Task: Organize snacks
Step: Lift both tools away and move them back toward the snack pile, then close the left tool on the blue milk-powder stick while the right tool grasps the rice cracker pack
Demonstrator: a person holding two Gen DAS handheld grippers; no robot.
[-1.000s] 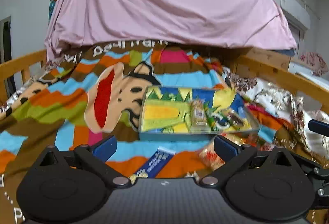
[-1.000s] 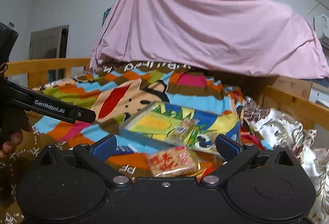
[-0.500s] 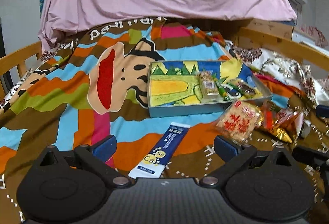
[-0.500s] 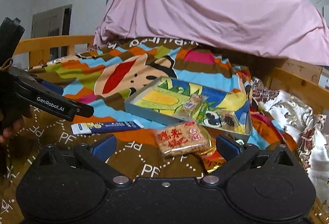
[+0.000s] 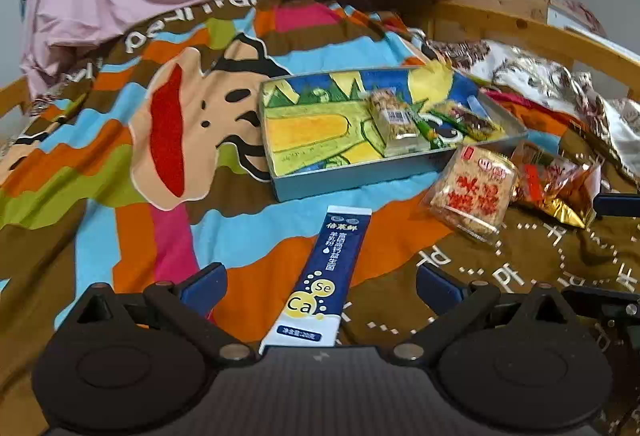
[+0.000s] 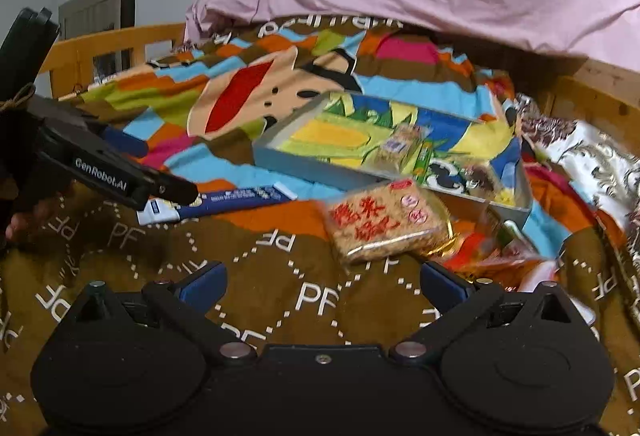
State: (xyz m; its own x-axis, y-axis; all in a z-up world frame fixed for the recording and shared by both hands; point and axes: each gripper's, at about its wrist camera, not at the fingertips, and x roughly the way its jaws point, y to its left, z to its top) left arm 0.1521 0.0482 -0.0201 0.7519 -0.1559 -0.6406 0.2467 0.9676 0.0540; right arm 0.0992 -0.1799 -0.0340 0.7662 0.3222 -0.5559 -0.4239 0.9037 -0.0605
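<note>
Both spread: left hand-held gripper (image 5: 322, 282) hides the blue sachet's (image 5: 325, 276) end; right hand-held gripper (image 6: 322, 282) empty.

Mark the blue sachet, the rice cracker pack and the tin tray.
blue sachet (image 5: 334, 266), left wrist view, middle of its printed face
rice cracker pack (image 6: 382, 222), right wrist view, top face
tin tray (image 5: 352, 177), left wrist view, near wall

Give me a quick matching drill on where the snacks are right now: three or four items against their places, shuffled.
Items:
1. blue stick sachet
2. rice cracker pack
3. clear-wrapped snack bar
4. red and gold wrappers

Places:
A. inside the tray
B. on the blanket, between the open left gripper's fingers
C. on the blanket, right of the rice cracker pack
D. on the blanket, by the tray's near right corner

Pairs: 1-B, 2-D, 3-A, 4-C
</note>
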